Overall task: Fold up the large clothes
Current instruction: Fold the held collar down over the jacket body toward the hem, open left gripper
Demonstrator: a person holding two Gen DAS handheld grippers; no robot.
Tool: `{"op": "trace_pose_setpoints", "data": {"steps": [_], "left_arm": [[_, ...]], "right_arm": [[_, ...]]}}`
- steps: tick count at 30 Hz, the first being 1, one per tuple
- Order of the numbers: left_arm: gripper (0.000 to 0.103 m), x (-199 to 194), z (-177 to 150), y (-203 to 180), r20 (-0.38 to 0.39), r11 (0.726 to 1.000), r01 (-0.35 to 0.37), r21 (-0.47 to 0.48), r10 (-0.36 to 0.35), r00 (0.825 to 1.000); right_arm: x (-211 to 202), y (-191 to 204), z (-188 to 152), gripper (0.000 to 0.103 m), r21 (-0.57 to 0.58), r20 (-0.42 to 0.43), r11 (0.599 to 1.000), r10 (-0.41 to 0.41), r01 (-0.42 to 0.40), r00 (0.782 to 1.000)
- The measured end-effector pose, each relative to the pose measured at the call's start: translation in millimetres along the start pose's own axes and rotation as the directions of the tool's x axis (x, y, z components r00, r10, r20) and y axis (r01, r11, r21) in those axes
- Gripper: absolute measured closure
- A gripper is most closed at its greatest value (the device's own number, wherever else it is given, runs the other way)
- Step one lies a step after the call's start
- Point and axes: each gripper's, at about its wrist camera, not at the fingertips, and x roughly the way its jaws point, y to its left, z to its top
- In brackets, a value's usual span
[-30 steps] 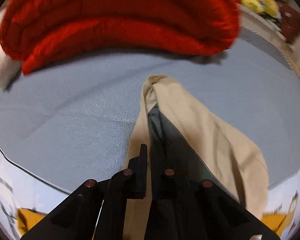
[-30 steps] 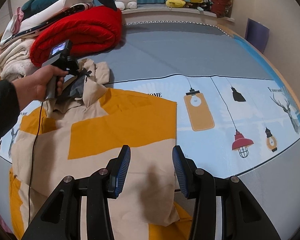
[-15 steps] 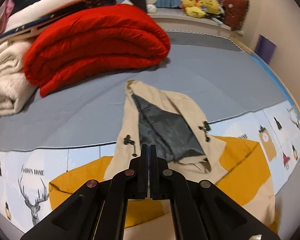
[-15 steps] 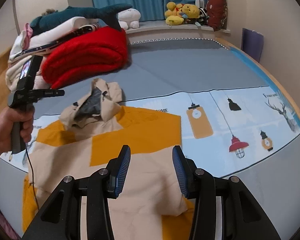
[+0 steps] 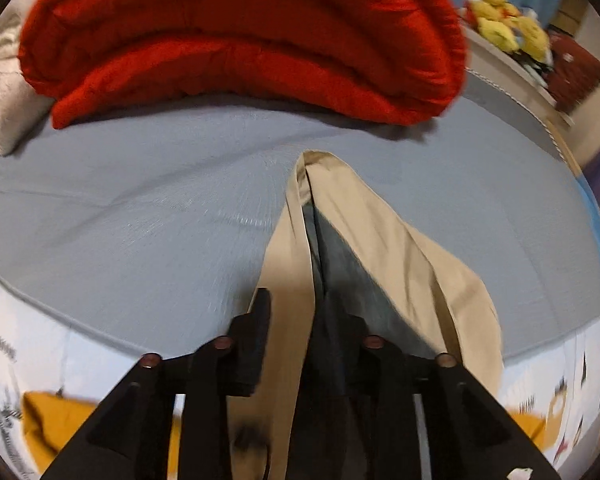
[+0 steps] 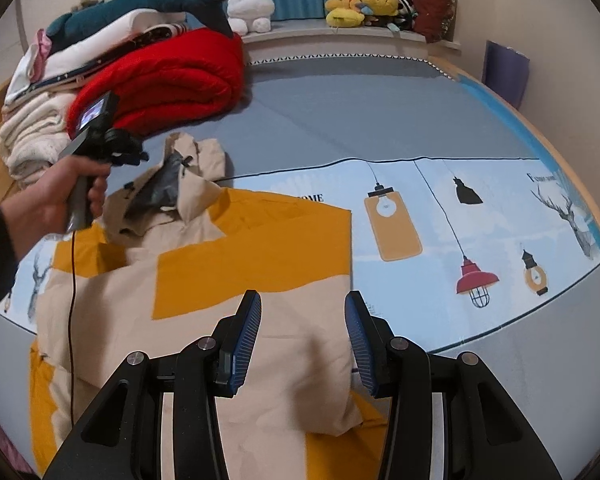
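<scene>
A beige and mustard-yellow hooded jacket (image 6: 204, 280) lies spread on the bed (image 6: 380, 120), its body over the printed blue-and-white sheet (image 6: 500, 216) and its hood (image 6: 180, 176) reaching up onto the plain grey part of the bedding. The left gripper (image 5: 296, 320) is held in the person's left hand (image 6: 66, 192) at the hood. In the left wrist view the beige hood edge (image 5: 288, 280) runs up between the two black fingers, with the dark grey lining (image 5: 332, 272) against the right finger; the fingers stand a narrow way apart, and whether they are pinching the cloth I cannot tell. The hood's tip (image 5: 312, 160) points toward the folded red quilt (image 5: 240, 40), with a band of grey bedding between them.

The right gripper (image 6: 302, 336) hovers over the lower part of the jacket, its blue-padded fingers (image 6: 246, 336) spread wide with only beige cloth seen between them, holding nothing. The jacket's right edge (image 6: 350, 248) runs just beside that gripper's right finger.

To the right of the jacket the sheet, printed with lamps, lanterns and a deer, is uncovered out to the bed's wooden rim (image 6: 572, 176). At the far left is a stack of folded blankets (image 6: 32, 140) beside the red quilt, topped by a plush shark (image 6: 160, 4); yellow plush toys (image 6: 360, 2) sit on the sill under the blue curtain
</scene>
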Motion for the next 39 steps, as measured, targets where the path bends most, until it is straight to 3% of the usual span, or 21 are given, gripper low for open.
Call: {"op": "trace_pose_setpoints", "data": {"steps": [2,5,6,7,8,11,15,17,20,23,25,27,29,31,34,35,36,38,39], "left_arm": [[0.066,18,10,-3,-0.005,1.000,-0.014,-0.010,0.014,1.000],[0.067,44,20,-8,-0.023,0.997,-0.070,0.012,0.070,0.997],[0.070,50,22,-8,-0.030,0.995,-0.098,0.022,0.099,0.995],[0.087,55,22,-7,-0.042,0.992,-0.125,0.031,0.126,0.991],[0.096,58,22,-6,-0.052,0.991,-0.127,0.039,0.129,0.990],[0.102,37,19,-8,0.005,0.991,-0.110,0.082,0.110,0.994],[0.102,-42,-5,-14,0.127,0.986,-0.008,0.164,-0.013,0.992],[0.102,-93,-32,-18,0.172,0.972,0.035,0.231,-0.076,0.982],[0.102,-175,-95,-19,0.245,0.931,0.073,0.358,-0.169,0.955],[0.102,-248,-190,-13,0.303,0.891,0.053,0.451,-0.208,0.930],[0.100,-272,-240,-3,0.295,0.887,0.067,0.457,-0.223,0.929],[0.098,-281,-289,12,0.255,0.902,0.068,0.427,-0.192,0.948],[0.082,-276,-330,36,0.168,0.932,0.112,0.344,-0.178,0.970],[0.079,-275,-357,62,0.136,0.958,0.140,0.251,-0.178,0.975],[0.077,-272,-381,90,0.157,0.975,0.178,0.134,-0.198,0.967],[0.077,-265,-379,97,0.129,0.981,0.179,0.078,-0.188,0.974],[0.077,-261,-371,103,0.106,0.977,0.214,0.023,-0.215,0.971],[0.075,-259,-356,107,0.104,0.948,0.317,-0.022,-0.313,0.944],[0.074,-258,-352,107,0.103,0.945,0.326,-0.024,-0.322,0.941]], "right_arm": [[8,-3,2,0.058,0.005,-0.013,1.000,-0.003,0.003,1.000],[19,-5,2,0.058,0.020,-0.042,1.000,-0.002,0.002,0.999],[23,-4,2,0.058,0.019,-0.050,1.000,0.001,0.000,0.999],[24,-2,2,0.058,0.017,-0.054,1.000,0.003,-0.002,0.999],[25,0,2,0.058,0.012,-0.055,1.000,0.007,-0.007,0.998],[23,5,4,0.058,-0.005,-0.049,1.000,0.008,-0.008,0.999],[13,2,6,0.058,0.021,-0.031,1.000,0.017,-0.017,0.999],[1,1,9,0.058,0.027,-0.007,0.999,0.018,-0.018,1.000],[-21,-2,12,0.058,0.044,0.046,0.999,0.014,-0.016,0.999],[-41,-4,11,0.058,0.069,0.092,0.997,0.016,-0.023,0.996],[-52,-4,9,0.058,0.092,0.114,0.995,0.038,-0.049,0.993],[-62,-1,5,0.058,0.112,0.134,0.991,0.059,-0.074,0.989],[-70,4,0,0.058,0.121,0.150,0.988,0.080,-0.099,0.985],[-77,13,-7,0.058,0.127,0.161,0.983,0.115,-0.136,0.980],[-79,24,-16,0.058,0.133,0.159,0.973,0.167,-0.188,0.973],[-77,28,-19,0.058,0.137,0.154,0.968,0.187,-0.208,0.970],[-74,31,-21,0.058,0.142,0.144,0.963,0.208,-0.228,0.968],[-65,37,-26,0.058,0.162,0.115,0.954,0.238,-0.254,0.965],[-59,40,-28,0.058,0.174,0.097,0.948,0.251,-0.265,0.963]]}}
